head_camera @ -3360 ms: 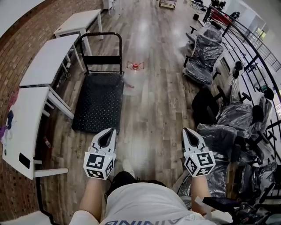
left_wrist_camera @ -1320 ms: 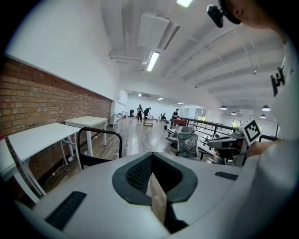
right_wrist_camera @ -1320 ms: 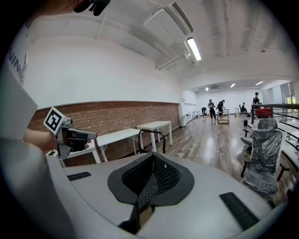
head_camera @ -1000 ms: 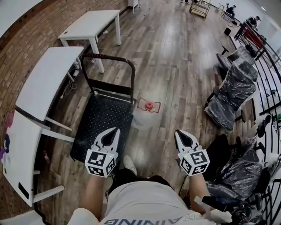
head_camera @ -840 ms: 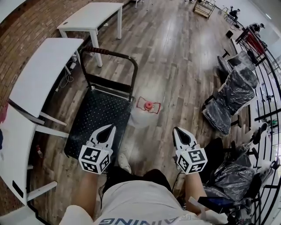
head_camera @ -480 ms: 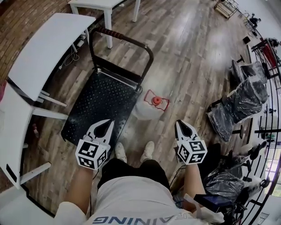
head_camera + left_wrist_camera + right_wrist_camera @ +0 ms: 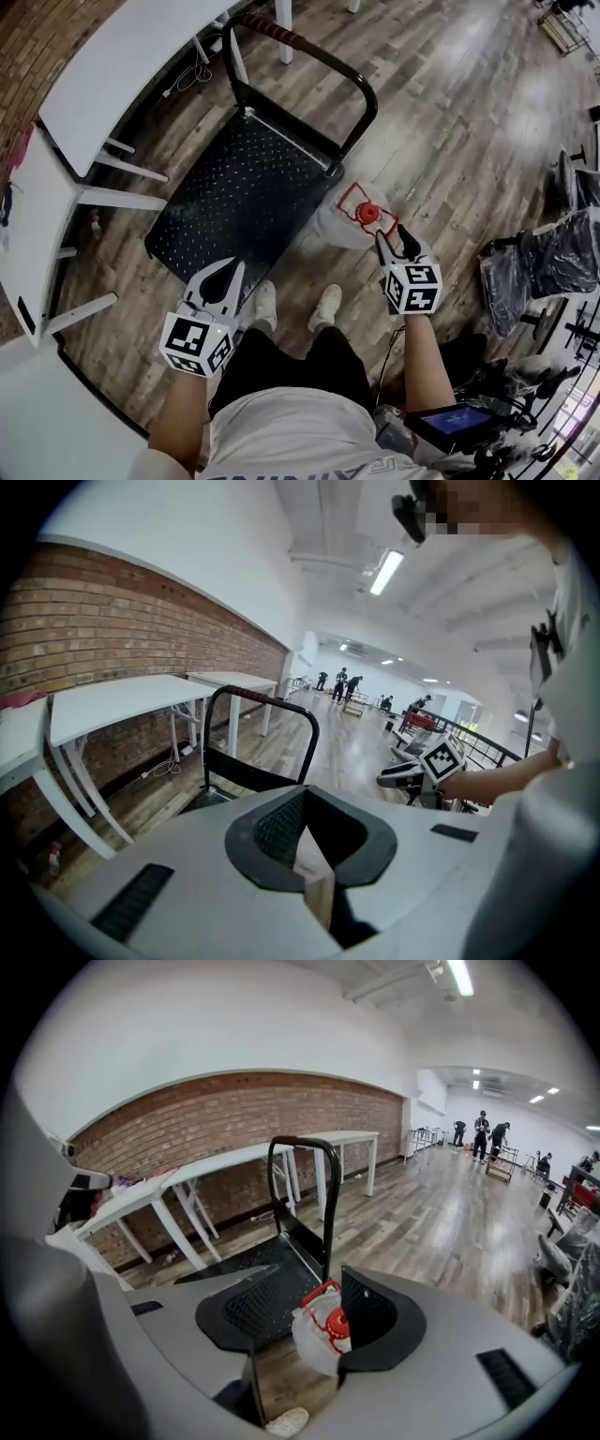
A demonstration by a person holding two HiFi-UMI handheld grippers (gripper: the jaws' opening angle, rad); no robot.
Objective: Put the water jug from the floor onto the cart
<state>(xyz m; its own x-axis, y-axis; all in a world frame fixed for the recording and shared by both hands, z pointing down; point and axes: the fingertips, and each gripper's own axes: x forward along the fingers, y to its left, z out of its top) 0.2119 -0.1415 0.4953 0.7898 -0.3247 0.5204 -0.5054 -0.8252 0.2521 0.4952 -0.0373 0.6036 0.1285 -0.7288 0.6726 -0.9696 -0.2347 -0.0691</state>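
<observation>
The water jug [image 7: 345, 223] is clear with a red cap and a red carry handle. It stands on the wood floor just right of the black cart [image 7: 239, 192], below the cart's push handle [image 7: 305, 47]. My right gripper [image 7: 392, 234] hangs close behind the jug's cap. Its jaws are opening and touch nothing. In the right gripper view the jug [image 7: 317, 1333] shows through the gap of the right gripper [image 7: 309, 1283], still apart from both jaws. My left gripper [image 7: 232, 267] is shut and empty over the cart's near corner. In the left gripper view the left gripper [image 7: 305, 803] points towards the cart's push handle [image 7: 267, 703].
White tables [image 7: 122, 80] line the brick wall left of the cart. The person's two shoes [image 7: 267, 305] stand on the floor between the grippers. Plastic-wrapped chairs [image 7: 562, 258] crowd the right side. A tablet screen [image 7: 452, 422] sits low at the right.
The view has dropped closer to the cart and jug. My right gripper moved forward and down to the jug and its jaws parted. My left gripper sank slightly, still shut.
</observation>
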